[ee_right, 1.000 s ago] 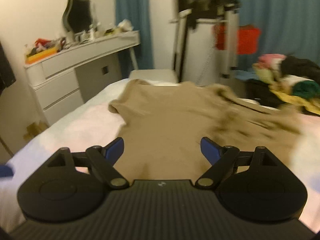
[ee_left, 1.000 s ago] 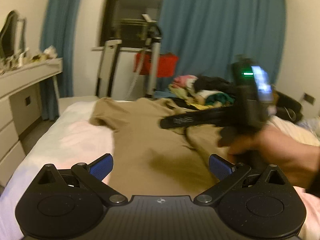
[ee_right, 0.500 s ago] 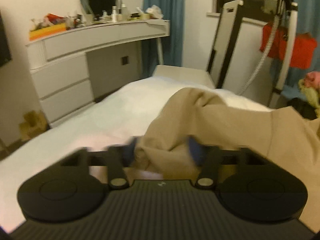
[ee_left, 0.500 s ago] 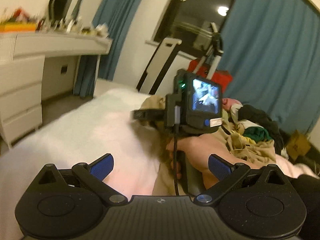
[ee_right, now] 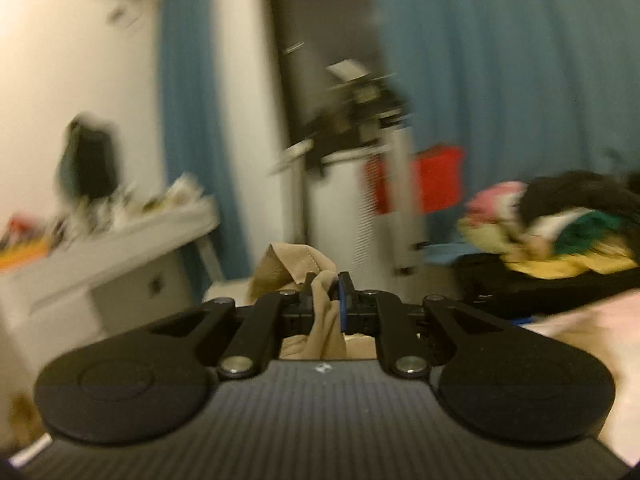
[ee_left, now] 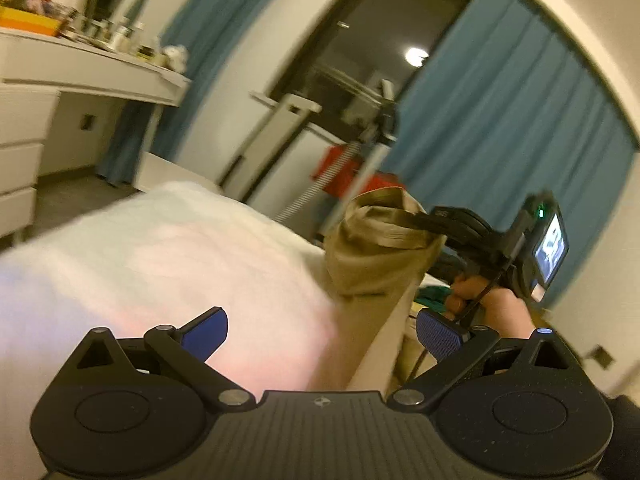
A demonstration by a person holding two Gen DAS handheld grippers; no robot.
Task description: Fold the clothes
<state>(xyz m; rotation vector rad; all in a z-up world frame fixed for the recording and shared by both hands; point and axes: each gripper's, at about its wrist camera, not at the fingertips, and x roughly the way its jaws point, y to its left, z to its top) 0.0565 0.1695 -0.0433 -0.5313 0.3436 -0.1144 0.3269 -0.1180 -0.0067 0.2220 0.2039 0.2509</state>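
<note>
Right wrist view: right gripper (ee_right: pixel 326 300) clamped on the tan shirt (ee_right: pixel 320 320), lifted at twelve o'clock. Left gripper (ee_left: pixel 320 332) stands apart, shirt (ee_left: pixel 372 256) at one o'clock above the bed (ee_left: pixel 180 256).

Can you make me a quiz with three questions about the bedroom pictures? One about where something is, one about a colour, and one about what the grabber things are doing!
1. Where is the pile of mixed clothes in the right wrist view?
A. On the right side
B. On the white dresser
C. Hanging from the curtain

2. What colour are the curtains?
A. Red
B. Blue
C. Yellow

3. What is the right tool doing?
A. Standing wide open
B. Shut on the tan garment
C. Holding a red box

Answers:
1. A, the heap lies at the right, away from the dresser.
2. B, blue cloth hangs beside the dark window.
3. B, tan cloth is pinched between its fingers, while the left tool stands open on nothing.
</note>
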